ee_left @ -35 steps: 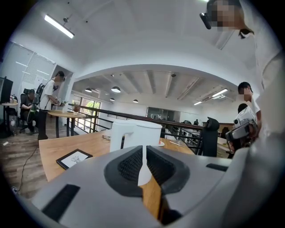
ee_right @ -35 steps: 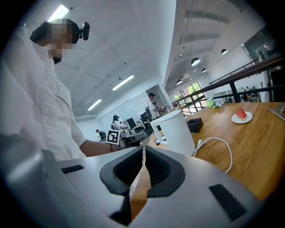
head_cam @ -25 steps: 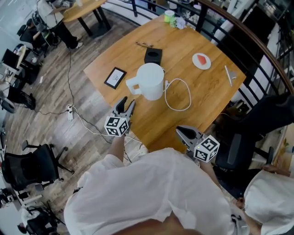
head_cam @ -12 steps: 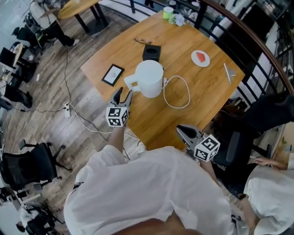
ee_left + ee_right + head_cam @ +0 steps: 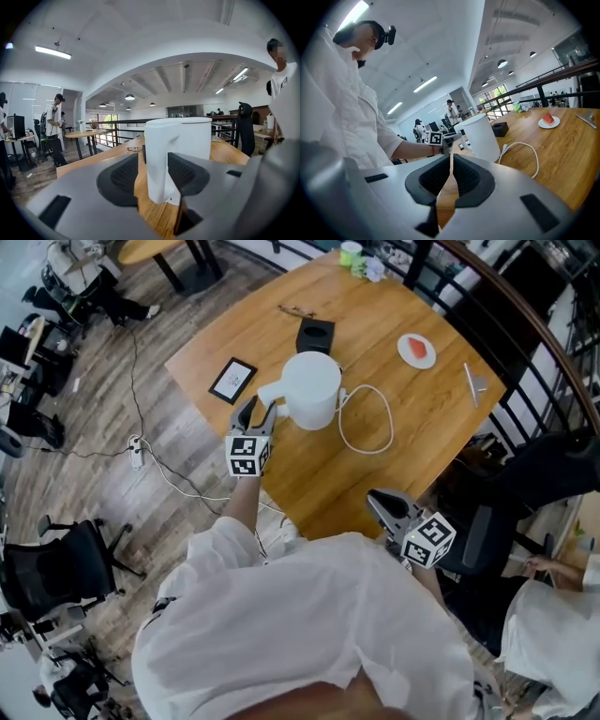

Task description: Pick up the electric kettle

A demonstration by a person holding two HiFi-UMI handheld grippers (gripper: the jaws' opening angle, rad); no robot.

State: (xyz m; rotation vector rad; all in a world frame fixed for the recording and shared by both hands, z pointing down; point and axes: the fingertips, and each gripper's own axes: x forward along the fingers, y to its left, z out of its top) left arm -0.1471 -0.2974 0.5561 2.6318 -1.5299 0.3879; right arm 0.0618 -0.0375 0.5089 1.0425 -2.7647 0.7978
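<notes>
Straddling the kettle handle, left gripper jaws just opened.

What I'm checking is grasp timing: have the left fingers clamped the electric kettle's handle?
No: the fingers of the left gripper, just opened wide, straddle the handle of the electric kettle without clamping it.

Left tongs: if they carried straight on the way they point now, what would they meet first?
The kettle's handle: the left tongs have just been opening, and the handle already stands between their jaws, unpressed. Straight on, they would probably meet the kettle's body next; depth is unclear.
</notes>
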